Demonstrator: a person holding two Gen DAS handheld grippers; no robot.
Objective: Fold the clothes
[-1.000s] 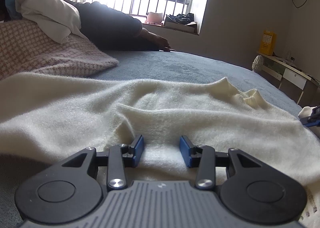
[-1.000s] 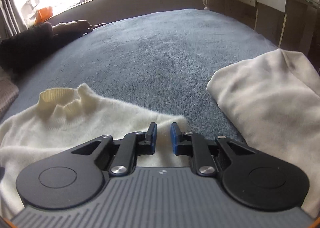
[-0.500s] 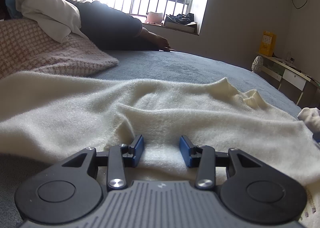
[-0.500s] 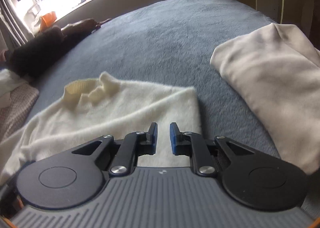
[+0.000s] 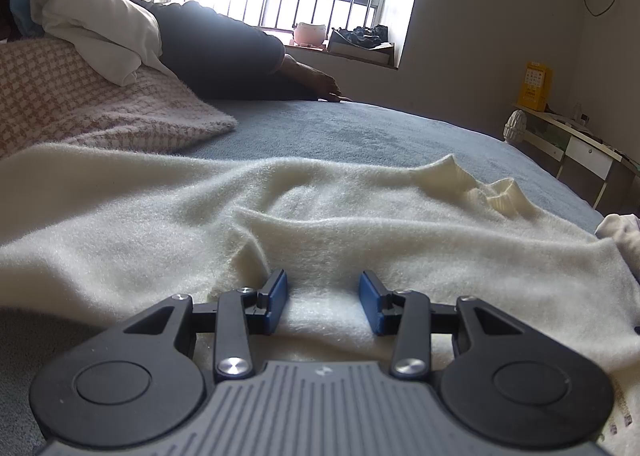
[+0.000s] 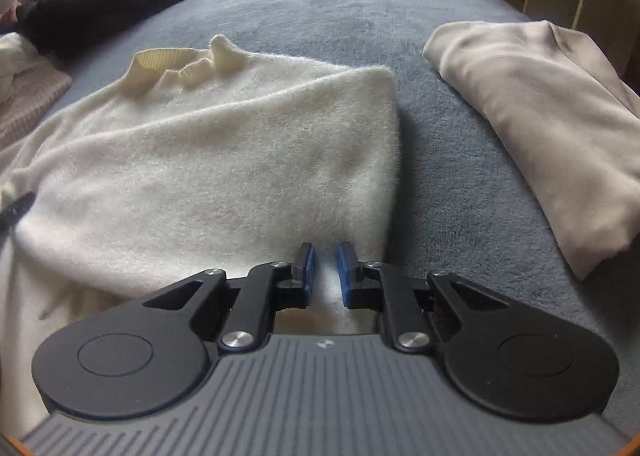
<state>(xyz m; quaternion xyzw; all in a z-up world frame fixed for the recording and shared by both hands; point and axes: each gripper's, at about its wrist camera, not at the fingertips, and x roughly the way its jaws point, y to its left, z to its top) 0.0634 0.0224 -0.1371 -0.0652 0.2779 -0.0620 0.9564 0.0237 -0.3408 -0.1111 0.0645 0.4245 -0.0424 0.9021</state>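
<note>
Your cream sweater (image 6: 208,160) lay across the middle of the blue bed cover (image 6: 452,192), collar toward the upper left. Your right gripper (image 6: 323,268) was nearly closed, pinching sweater fabric. Your left gripper (image 5: 323,302) sat partly open around a fold; can't tell if it gripped.

sweater (image 6: 208,160): fuzzy cream knit, ribbed collar | bed cover (image 6: 360,16): matt blue-grey plush | folded garment (image 6: 540,128) at 2 o'clock: smooth beige cloth | right gripper (image 6: 325,270): matt black plastic, blue pads, shiny metal screws
</note>
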